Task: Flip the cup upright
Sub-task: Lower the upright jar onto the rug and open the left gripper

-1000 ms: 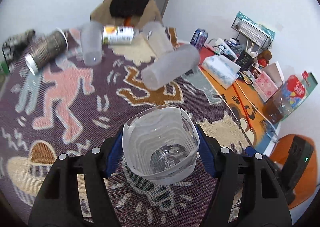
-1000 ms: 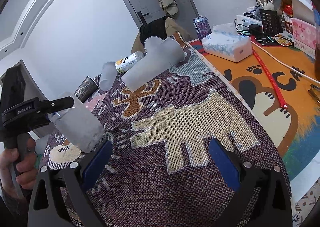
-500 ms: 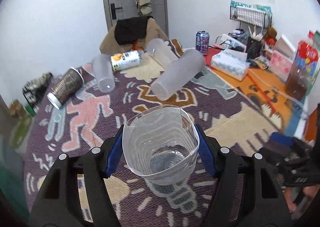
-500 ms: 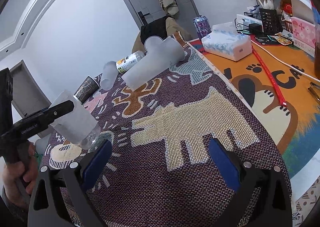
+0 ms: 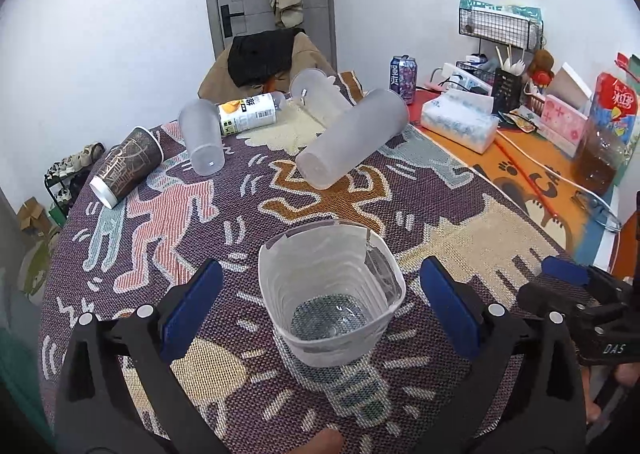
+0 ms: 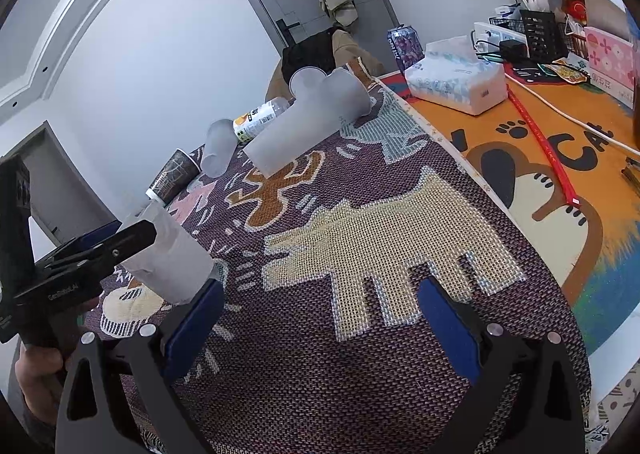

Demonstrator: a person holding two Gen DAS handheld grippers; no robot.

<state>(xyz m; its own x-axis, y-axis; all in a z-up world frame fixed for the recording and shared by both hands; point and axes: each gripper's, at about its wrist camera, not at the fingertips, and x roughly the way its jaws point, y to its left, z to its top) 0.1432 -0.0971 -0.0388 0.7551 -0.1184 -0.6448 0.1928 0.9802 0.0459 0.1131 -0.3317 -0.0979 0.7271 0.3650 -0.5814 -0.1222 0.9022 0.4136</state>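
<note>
A clear plastic cup (image 5: 330, 302) stands upright on the patterned woven cloth (image 5: 440, 198), mouth up and squeezed a bit square. My left gripper (image 5: 322, 308) is open, its blue pads apart from the cup on both sides. The same cup (image 6: 172, 258) shows at the left of the right wrist view, with the left gripper's black finger (image 6: 100, 254) across it. My right gripper (image 6: 320, 318) is open and empty above the cloth, right of the cup.
Several cups lie on their sides further back: a large frosted one (image 5: 352, 138), a smaller frosted one (image 5: 200, 142), another (image 5: 316, 92) and a brown paper cup (image 5: 126, 166). A bottle (image 5: 248, 116) lies there too. A tissue pack (image 5: 460, 120), soda can (image 5: 403, 76) and clutter sit on the orange mat at right.
My left gripper tilted the cup from mouth-toward-camera to upright, set it on the cloth and opened its jaws off it. The right gripper stayed still.
</note>
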